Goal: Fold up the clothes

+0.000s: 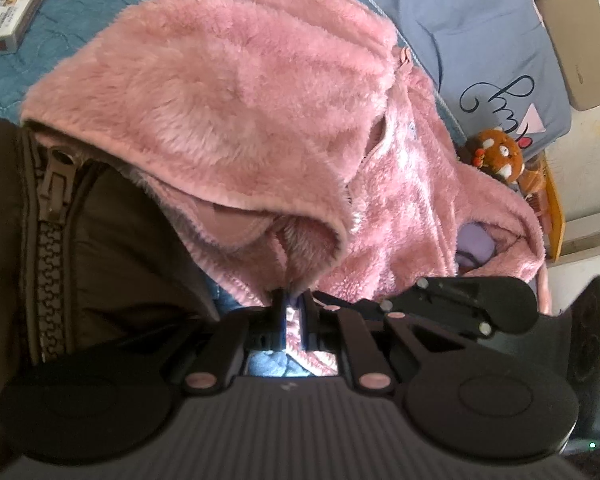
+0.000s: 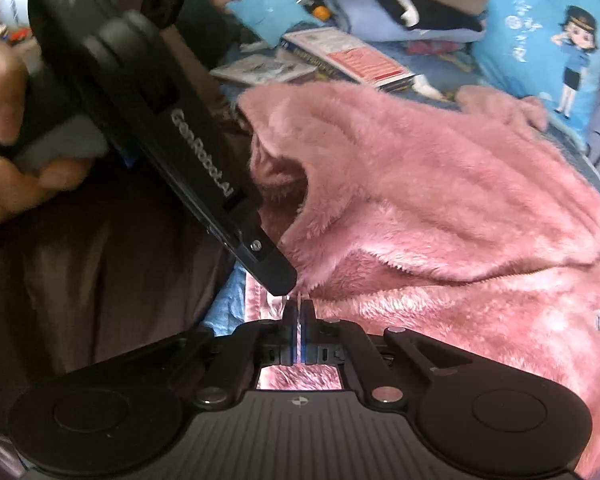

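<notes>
The bed (image 1: pixel 60 20), covered in a blue quilted spread, carries all items. The pink fleece jacket (image 1: pixel 240 92) fills the centre of the left wrist view and the right half of the right wrist view, bunched up on the spread, with its zipper line running down the right of centre in the left wrist view. A dark brown garment (image 1: pixel 100 232) with a heavy zipper occupies the lower left of that view, touching the jacket's left edge. A grey-blue pillow (image 1: pixel 472 32) with script lettering lies at upper right. A light blue cushion (image 2: pixel 548 40) with a cartoon figure sits at upper right of the right wrist view.

The left gripper (image 1: pixel 294 300) has its jaws nearly closed on a fold of the jacket's hem at lower centre. The right gripper (image 2: pixel 299 308) has its jaws pressed together on a thin edge of the same jacket. Both grip points lie close together.

A card box (image 1: pixel 8 4) rests at upper left; a small brown plush toy (image 1: pixel 496 156) sits at right.
</notes>
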The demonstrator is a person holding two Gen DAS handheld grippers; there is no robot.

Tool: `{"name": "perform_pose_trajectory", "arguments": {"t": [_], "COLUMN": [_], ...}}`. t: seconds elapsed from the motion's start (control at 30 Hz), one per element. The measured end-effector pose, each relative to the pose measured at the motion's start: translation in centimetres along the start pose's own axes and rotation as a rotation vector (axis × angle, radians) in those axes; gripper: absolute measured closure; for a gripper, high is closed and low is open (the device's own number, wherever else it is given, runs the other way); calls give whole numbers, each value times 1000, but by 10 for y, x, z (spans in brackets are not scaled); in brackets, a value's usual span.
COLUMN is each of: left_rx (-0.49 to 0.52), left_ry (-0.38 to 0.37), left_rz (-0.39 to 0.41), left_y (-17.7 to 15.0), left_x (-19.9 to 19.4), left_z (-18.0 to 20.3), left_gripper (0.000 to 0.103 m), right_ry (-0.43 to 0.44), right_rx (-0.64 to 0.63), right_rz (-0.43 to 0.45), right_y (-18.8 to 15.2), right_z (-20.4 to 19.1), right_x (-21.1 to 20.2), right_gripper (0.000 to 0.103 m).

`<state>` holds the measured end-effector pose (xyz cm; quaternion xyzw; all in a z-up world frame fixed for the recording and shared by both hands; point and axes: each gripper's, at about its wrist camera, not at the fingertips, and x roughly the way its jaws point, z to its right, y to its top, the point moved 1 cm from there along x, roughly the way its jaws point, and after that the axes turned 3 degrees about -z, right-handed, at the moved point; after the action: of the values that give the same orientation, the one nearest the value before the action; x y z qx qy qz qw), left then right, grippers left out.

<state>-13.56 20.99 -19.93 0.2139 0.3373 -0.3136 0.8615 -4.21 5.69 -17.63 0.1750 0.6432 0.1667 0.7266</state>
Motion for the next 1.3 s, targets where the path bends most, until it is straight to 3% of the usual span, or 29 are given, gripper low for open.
{"name": "perform_pose_trajectory", "arguments": {"t": [0.33, 0.5, 0.63, 0.77, 0.97, 1.3], "left_rx": [0, -66, -99, -161, -125, -83], "left_ry": [-82, -123, -135, -217, -186, -98], "left_rz": [22, 59, 72, 79, 72, 57], "left_y": [1, 1, 2, 5, 6, 3], "left_x": [-6, -10, -10, -12, -10, -7], "left_z": [1, -7, -9, -19, -15, -10], "left_gripper": [79, 95, 96, 96, 97, 98], "right_ry": [-2, -16, -39, -42, -39, -111], "right_rx": [154, 225, 252, 283, 340, 354], "right_rz": [24, 34, 25, 37, 42, 43], "right_y": [0, 3, 7, 7, 4, 3], "right_z": [10, 10, 8, 9, 13, 1], "right_x": [-14, -15, -13, -17, -18, -4], "right_gripper": [101, 101, 101, 101, 101, 101]}}
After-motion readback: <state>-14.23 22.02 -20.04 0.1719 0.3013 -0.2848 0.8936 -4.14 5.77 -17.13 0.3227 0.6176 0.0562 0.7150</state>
